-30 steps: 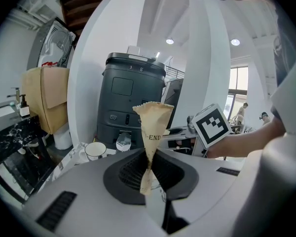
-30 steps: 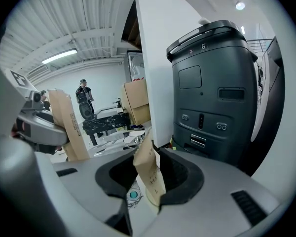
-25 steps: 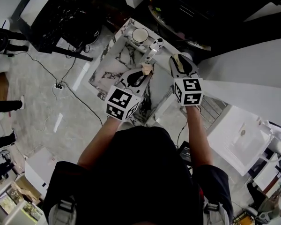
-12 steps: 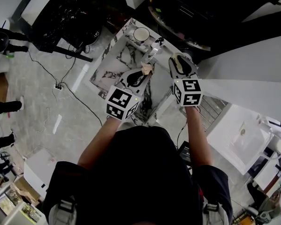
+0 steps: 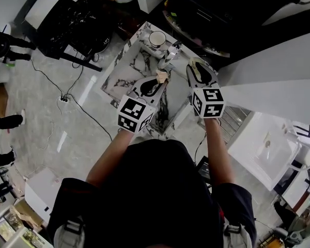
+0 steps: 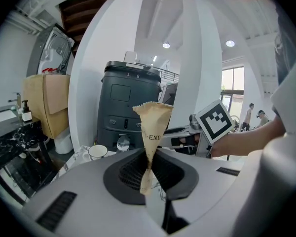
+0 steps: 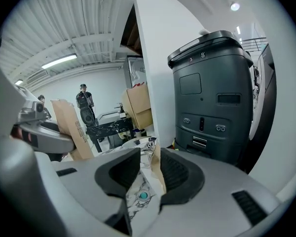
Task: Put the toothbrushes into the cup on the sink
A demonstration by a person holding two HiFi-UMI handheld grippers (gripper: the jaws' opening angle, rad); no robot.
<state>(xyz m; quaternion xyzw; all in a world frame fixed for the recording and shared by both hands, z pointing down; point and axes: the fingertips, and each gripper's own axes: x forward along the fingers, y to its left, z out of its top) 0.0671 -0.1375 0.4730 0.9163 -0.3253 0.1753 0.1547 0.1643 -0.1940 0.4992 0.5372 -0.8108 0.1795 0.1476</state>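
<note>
My left gripper (image 5: 157, 81) hovers over the marbled sink (image 5: 125, 68), shut on a tan paper-wrapped toothbrush (image 6: 150, 132) that sticks up past the jaws with its zigzag end on top. The white cup (image 5: 156, 37) stands at the sink's far edge, left of the chrome faucet (image 5: 170, 53); it also shows as the cup (image 6: 97, 152) beyond the jaws. My right gripper (image 5: 195, 66) is to the right of the faucet. A thin tan paper piece (image 7: 156, 164) stands between its jaws against the right pad, with a slit of sink beside it.
A dark grey machine (image 6: 130, 102) stands just behind the sink. Cables and a power strip (image 5: 65, 94) lie on the floor to the left. A white basin unit (image 5: 263, 149) stands to the right. People stand at the far left (image 5: 5, 43).
Both grippers keep their places over the sink with the same grips; only the head camera has shifted slightly.
</note>
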